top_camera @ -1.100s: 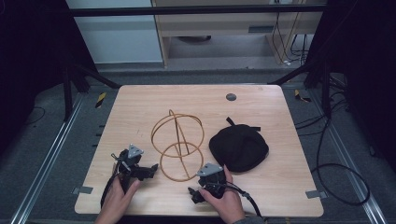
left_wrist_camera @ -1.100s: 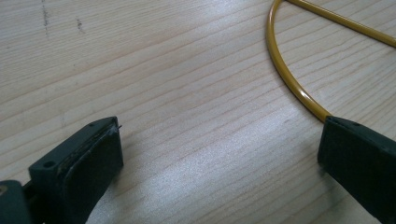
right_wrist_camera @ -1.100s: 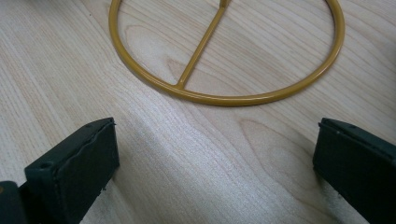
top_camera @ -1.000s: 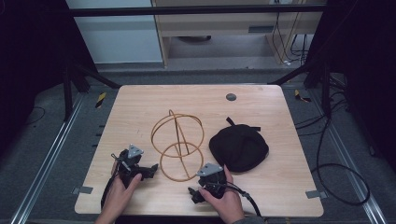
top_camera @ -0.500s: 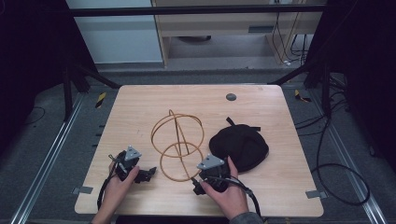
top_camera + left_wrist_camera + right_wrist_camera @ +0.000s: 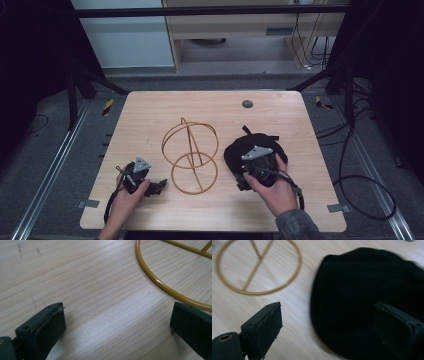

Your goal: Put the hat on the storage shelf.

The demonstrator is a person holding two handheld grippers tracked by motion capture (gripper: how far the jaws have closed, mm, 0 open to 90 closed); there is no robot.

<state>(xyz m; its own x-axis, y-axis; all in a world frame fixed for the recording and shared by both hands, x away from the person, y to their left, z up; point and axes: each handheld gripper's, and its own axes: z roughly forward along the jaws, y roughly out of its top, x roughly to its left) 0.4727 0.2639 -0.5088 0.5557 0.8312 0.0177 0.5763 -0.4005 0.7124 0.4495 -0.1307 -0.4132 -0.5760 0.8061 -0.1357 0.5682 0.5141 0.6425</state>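
Right gripper (image 6: 248,176) is the closer one to the black cap (image 6: 255,150): it hovers at the cap's near edge, jaws spread wide, nothing between them. In the right gripper view one jaw sits over the black fabric and the other over bare wood, so the cap's rim falls between them; cap body lies ahead and toward the fabric-side jaw. Can't tell if either jaw touches the cloth. My read: a short push forward and a close would pinch the rim.

Left gripper (image 6: 150,186) is low on the wood, jaws also wide apart and empty. The gold wire stand (image 6: 191,150) lies just ahead of it; in the left gripper view the stand's bottom ring (image 6: 160,285) curves past right beside one jaw, apart from it by a sliver. The stand is between the two grippers, upright, base ring flat on the table, well clear of the right gripper's jaws.

Cap's long axis runs roughly across the right gripper's line, strap end on the far side.

Surface: pale wood table (image 6: 165,107), flat. A small dark round disc (image 6: 247,104) sits far ahead. Dark room, metal frame rails and loose cables on the floor.
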